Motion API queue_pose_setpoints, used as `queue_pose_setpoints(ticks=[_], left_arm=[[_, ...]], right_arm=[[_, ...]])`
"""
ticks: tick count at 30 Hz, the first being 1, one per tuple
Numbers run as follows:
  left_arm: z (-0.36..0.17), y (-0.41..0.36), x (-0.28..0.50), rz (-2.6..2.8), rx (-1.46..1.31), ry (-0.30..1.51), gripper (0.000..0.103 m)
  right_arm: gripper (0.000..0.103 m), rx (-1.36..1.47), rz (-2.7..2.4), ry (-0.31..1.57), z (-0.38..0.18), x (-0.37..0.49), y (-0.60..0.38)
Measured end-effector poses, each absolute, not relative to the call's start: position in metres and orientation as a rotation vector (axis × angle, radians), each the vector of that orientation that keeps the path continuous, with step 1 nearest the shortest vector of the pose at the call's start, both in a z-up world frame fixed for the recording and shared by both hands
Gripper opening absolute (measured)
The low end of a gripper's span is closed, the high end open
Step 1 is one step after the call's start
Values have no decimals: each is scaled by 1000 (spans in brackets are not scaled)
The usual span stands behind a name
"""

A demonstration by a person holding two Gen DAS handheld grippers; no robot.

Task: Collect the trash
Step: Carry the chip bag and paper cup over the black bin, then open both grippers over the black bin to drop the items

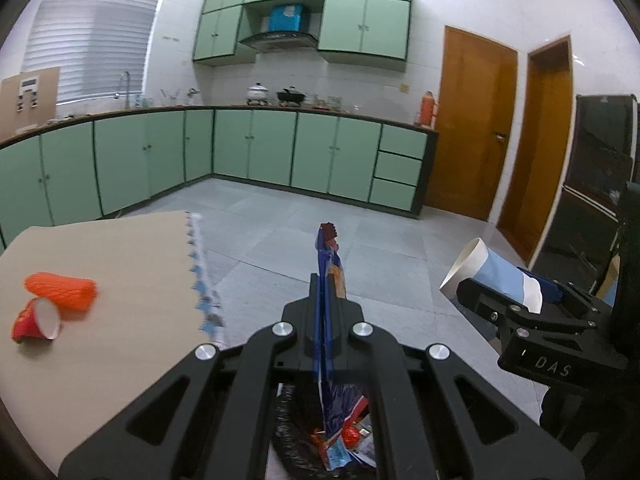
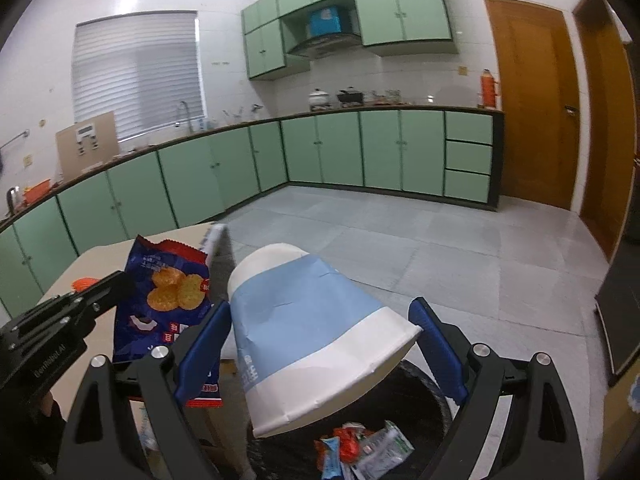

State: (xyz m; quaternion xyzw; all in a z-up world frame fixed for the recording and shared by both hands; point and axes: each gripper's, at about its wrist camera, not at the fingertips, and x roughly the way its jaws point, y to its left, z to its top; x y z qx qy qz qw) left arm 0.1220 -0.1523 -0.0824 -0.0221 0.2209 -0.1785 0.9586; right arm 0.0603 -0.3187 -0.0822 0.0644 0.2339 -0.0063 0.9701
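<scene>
Left tongs [image 1: 325,280], low centre of the left wrist view: clamped flat on a dark blue crinkly snack wrapper [image 1: 329,264] that stands edge-on between the fingers, its tail hanging into the bin below.

Right tongs [image 2: 322,332], bottom centre of the right view: blue pads pressed on either side of a crushed blue-and-white paper cup [image 2: 308,332], open mouth pointing away towards upper left.

Step in hand, as I read it: both pieces carried to the drop. The black-lined trash bin [image 2: 424,404] sits directly under both tongs, with wrappers already inside. Next move calls for opening each pair over the bin mouth; the wrapper may cling to a pad.

Pose: both tongs tip moderately downward, side by side, right one showing at right edge of the left view.

Left on the beige tabletop [image 1: 120,272], lower left: an orange foam net sleeve [image 1: 62,290] and a red paper cup [image 1: 38,320] lying on its side, just beside each other.
</scene>
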Motion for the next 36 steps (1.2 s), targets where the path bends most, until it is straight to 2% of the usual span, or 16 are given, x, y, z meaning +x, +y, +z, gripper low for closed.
queue_pose_setpoints(ticks=[17, 24, 28, 32, 36], left_arm=[[-143, -214, 159, -435, 15, 561, 1], [-160, -227, 176, -453, 30, 633, 5], [-163, -226, 180, -451, 18, 654, 13], [-156, -221, 179, -438, 8, 638, 26], [-142, -209, 177, -422, -13, 611, 49]], right_arm=[[88, 156, -83, 602, -151, 76, -370], [90, 151, -98, 671, -175, 85, -377], [97, 167, -106, 688, -184, 87, -385], [97, 172, -111, 695, -184, 87, -386], [97, 177, -119, 668, -175, 82, -387]])
